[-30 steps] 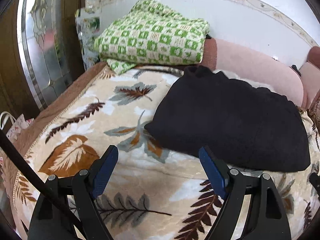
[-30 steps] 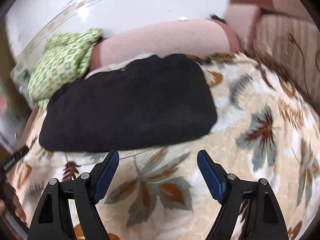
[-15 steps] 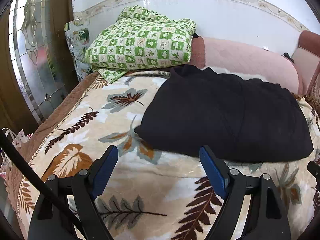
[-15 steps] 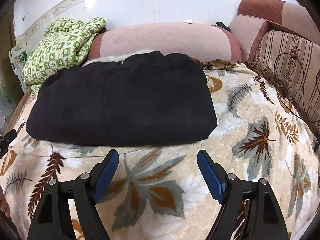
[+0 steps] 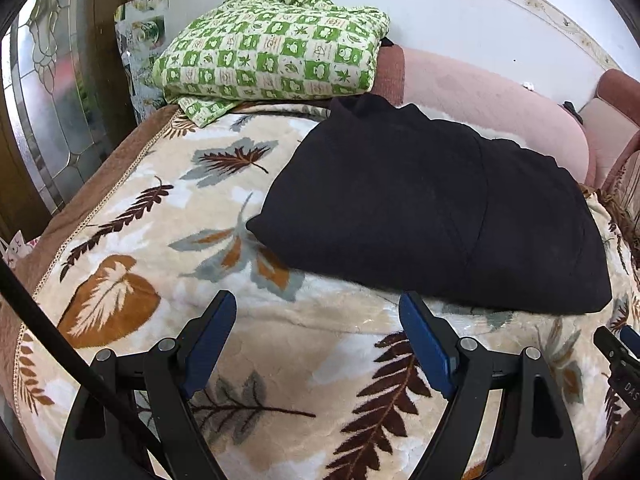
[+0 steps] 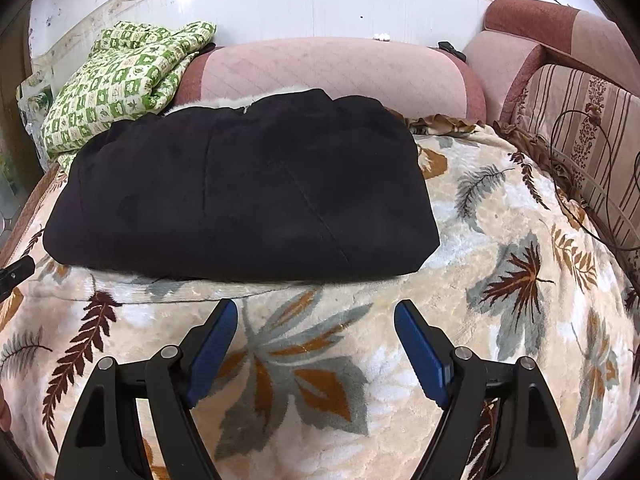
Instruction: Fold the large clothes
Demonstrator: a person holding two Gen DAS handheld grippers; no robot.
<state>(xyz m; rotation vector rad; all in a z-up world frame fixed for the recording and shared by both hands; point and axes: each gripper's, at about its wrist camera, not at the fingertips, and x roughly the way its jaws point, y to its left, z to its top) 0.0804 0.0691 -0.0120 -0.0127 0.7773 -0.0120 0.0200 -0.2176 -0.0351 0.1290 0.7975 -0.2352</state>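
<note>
best to treat the fold as near done: thick black fleece garment [image 6: 240, 192], already doubled into a compact rectangle, lies toward the back of the bed, its far edge against the long pink quilted bolster [image 6: 328, 72]. left hand-held gripper [image 5: 318, 328] released, blue pads [image 5: 208, 340] wide apart, nothing between them, hovering over bare blanket just short of the garment's near edge. right hand-held gripper [image 6: 316, 328] likewise released and empty, near the same edge from the other side. for any last tidy-up, worth pinching the two near corners together, lifting only slightly, and pressing flat so the plush layers do not spring apart; bulky fabric likely to slide on the soft pile. underneath, a cream plush blanket printed with brown and grey leaves [image 5: 168, 216], soft and uneven. folded green-and-white checked quilt [image 5: 272, 52] at the left back corner, white wall [image 6: 320, 4] behind, leaded glass door [image 5: 52, 100] at left, striped sofa cushion [image 6: 580, 120] with a thin cable at right.
</note>
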